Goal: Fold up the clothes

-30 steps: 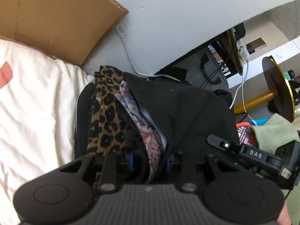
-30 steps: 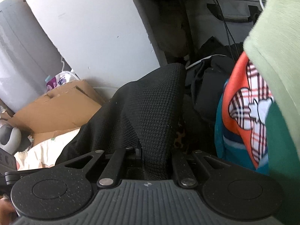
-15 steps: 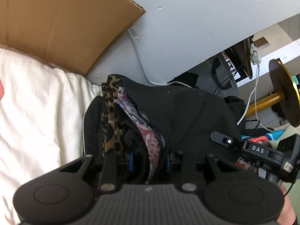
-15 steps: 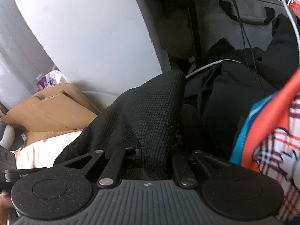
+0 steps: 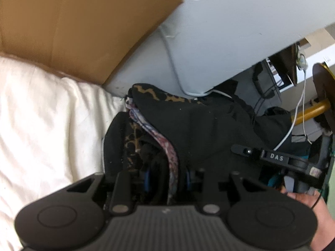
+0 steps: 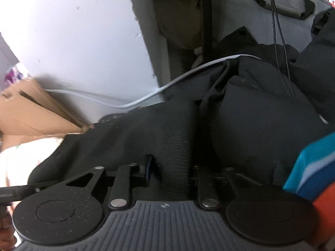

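Both tongs, left gripper (image 5: 166, 177) and right gripper (image 6: 170, 167), pinch the black garment (image 5: 201, 129), stretched at twelve o'clock over the white sheet (image 5: 41, 115); their tips are buried in cloth. Since earlier, the green cloth has left view; a white cable (image 6: 167, 87) now shows.

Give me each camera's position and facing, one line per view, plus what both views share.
Left wrist: on the left gripper, looking along its fingers at the black garment above the cream bedding; right gripper and right hand show.
Right wrist: on the right gripper, facing the same garment.
Shared: garment, cardboard, white cable.
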`<state>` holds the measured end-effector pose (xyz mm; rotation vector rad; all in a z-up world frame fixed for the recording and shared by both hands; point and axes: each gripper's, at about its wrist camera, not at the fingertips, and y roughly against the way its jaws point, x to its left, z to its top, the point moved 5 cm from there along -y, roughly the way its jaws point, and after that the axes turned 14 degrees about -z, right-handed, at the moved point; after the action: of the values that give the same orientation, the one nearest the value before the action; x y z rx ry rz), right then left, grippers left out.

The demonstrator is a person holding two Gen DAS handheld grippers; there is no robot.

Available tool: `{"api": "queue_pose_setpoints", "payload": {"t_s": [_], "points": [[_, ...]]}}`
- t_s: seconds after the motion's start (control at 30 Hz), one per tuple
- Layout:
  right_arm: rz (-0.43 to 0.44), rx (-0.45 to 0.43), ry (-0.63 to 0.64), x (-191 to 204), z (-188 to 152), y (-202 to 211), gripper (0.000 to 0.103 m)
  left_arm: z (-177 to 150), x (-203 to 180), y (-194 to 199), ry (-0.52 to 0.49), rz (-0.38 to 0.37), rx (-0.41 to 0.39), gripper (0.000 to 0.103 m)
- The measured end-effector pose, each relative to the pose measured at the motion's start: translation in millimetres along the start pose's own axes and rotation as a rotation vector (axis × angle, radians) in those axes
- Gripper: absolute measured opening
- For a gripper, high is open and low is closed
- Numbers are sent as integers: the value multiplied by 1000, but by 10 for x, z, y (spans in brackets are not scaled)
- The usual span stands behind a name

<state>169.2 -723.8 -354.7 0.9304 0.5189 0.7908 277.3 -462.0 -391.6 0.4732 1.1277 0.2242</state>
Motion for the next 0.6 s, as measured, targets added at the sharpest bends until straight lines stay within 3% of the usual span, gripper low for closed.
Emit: {"api": "queue_pose_setpoints", "payload": {"t_s": [0.17, 0.43, 0.6], "points": [[-159, -14, 41, -45, 123, -120, 30, 14, 49, -3, 15, 10, 1, 32], [-60, -103, 5, 33, 41, 218, 30, 55, -19, -34, -18, 19, 13, 33], [64, -137, -38, 236, -261, 459, 30, 75, -24, -76, -26, 19, 23, 33]]}}
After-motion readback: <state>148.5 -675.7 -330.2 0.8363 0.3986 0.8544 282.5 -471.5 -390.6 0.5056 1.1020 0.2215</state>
